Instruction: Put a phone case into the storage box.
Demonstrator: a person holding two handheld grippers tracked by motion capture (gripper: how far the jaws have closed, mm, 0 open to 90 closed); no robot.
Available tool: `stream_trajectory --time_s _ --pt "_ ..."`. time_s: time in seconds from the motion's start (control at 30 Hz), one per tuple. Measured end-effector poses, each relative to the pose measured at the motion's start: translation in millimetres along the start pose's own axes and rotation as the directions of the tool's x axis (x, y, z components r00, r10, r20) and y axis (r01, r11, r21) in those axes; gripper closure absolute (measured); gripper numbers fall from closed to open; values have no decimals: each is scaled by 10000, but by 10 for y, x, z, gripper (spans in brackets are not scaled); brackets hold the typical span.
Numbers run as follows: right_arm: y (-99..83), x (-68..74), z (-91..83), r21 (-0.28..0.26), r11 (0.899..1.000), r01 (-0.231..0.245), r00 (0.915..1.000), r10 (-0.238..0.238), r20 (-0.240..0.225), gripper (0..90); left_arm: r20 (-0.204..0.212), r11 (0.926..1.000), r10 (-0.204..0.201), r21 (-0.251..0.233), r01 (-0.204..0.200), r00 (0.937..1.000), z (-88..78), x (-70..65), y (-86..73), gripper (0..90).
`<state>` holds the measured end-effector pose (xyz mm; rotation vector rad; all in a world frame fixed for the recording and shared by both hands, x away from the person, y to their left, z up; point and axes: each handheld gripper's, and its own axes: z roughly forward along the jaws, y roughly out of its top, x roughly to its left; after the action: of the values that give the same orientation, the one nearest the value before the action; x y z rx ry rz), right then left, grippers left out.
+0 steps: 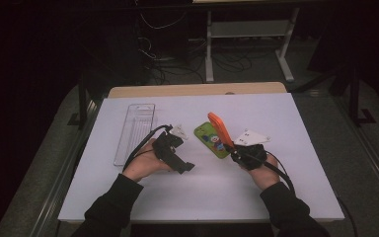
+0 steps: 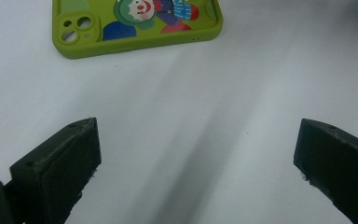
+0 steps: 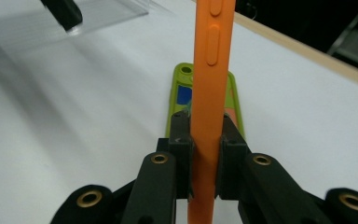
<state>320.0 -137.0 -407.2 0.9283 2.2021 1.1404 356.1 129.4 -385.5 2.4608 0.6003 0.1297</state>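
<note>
An orange phone case (image 1: 221, 130) is held edge-on and tilted just above the table, with my right gripper (image 1: 233, 148) shut on its lower end. In the right gripper view the two jaws (image 3: 206, 128) pinch the orange case (image 3: 209, 70) from both sides, its side buttons facing the camera. Beneath it a green phone case (image 1: 211, 139) with a cartoon clown print lies flat on the white mat. My left gripper (image 1: 183, 155) hovers left of the green case, open, with nothing between its jaws (image 2: 198, 154). The green case (image 2: 135, 28) lies ahead of them.
A clear plastic tray (image 1: 135, 132) lies lengthwise on the left part of the white mat (image 1: 256, 197), also visible as the tray (image 3: 51, 28) in the right gripper view. The wooden table edge (image 1: 197, 90) runs along the back. Cables and a desk frame stand on the dark floor beyond.
</note>
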Motion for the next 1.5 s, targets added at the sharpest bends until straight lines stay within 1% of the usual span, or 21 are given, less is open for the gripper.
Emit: stream_trajectory --time_s 0.03,0.07,0.13,0.17,0.2,0.23,0.27,0.3,0.4,0.43,0.6,0.67,0.7,0.8,0.93,1.1,1.2,1.3,1.37,1.43,1.5 --pt "-3 -22 -3 -38 9996 -281 9995 281 -163 783 -13 10000 -30 -15 30 10000 0 0 -1 0" --pt "1 -28 -7 -113 9948 -1016 9940 1010 -431 783 -9 10000 -42 -5 42 10000 -1 1 0 0" --pt "-3 -52 -8 -91 9927 -1199 9914 1193 -530 783 -5 10000 -74 -29 74 10000 0 1 -1 0" --pt "-13 -100 -9 -166 9801 -1978 9766 1956 -893 783 -25 9999 -112 -74 112 9999 0 1 -2 0" --pt "-15 -107 -11 -184 9753 -2199 9715 2172 -946 784 -52 9999 -102 -95 102 9999 -2 4 -1 0" --pt "-20 -120 -13 -204 9719 -2344 9673 2311 -1042 783 -77 9983 -408 -414 405 9991 15 -12 -3 0" --pt "-24 -131 -11 -258 9693 -2444 9642 2401 -1126 784 -22 9979 -468 -449 467 9989 14 -9 -4 0" --pt "-27 -142 -11 -228 9679 -2504 9624 2463 -1142 784 -29 9994 -225 -253 224 9997 -8 13 -3 0" --pt "-30 -151 -12 -225 9625 -2704 9570 2662 -1151 784 -50 9973 -470 -560 467 9989 -9 12 0 0" --pt "-31 -155 -11 -228 9627 -2697 9572 2655 -1153 784 -43 9984 -321 -461 319 9995 -23 30 0 0" --pt "-31 -167 -10 -219 9621 -2718 9558 2672 -1222 784 -48 9935 -607 -970 600 9981 -64 49 12 0" --pt "-28 -162 -5 -190 9626 -2702 9568 2663 -1168 784 109 9854 -746 -1523 754 9972 -106 66 30 0" --pt "-29 -161 -3 -202 9631 -2683 9572 2642 -1179 784 203 9771 -997 -1871 1017 9948 -111 57 39 0" --pt "-24 -160 -1 -170 9601 -2791 9539 2752 -1195 784 325 9657 -1007 -2371 1055 9944 -157 78 75 0" --pt "-26 -145 8 -72 9576 -2881 9497 2847 -1302 784 504 9444 -1122 -3053 1222 9924 -192 100 136 0" --pt "-14 -107 32 -66 9579 -2871 9487 2834 -1403 784 524 9384 -1010 -3268 1126 9935 -174 92 249 0" --pt "-5 -87 35 -78 9577 -2876 9472 2832 -1503 784 652 9237 -1138 -3605 1297 9914 -156 101 318 0" --pt "4 -65 37 -104 9586 -2844 9469 2792 -1598 785 735 9154 -1249 -3761 1435 9894 -124 111 370 0" --pt "9 -52 38 -133 9590 -2832 9462 2771 -1674 785 761 9163 -1174 -3762 1376 9902 -103 129 401 0" --pt "15 -33 35 -140 9593 -2821 9455 2755 -1736 785 941 9062 -1268 -3940 1539 9875 -72 130 440 0" --pt "23 -16 29 -167 9592 -2822 9447 2748 -1788 785 995 9023 -1252 -4023 1549 9871 -40 128 482 0"
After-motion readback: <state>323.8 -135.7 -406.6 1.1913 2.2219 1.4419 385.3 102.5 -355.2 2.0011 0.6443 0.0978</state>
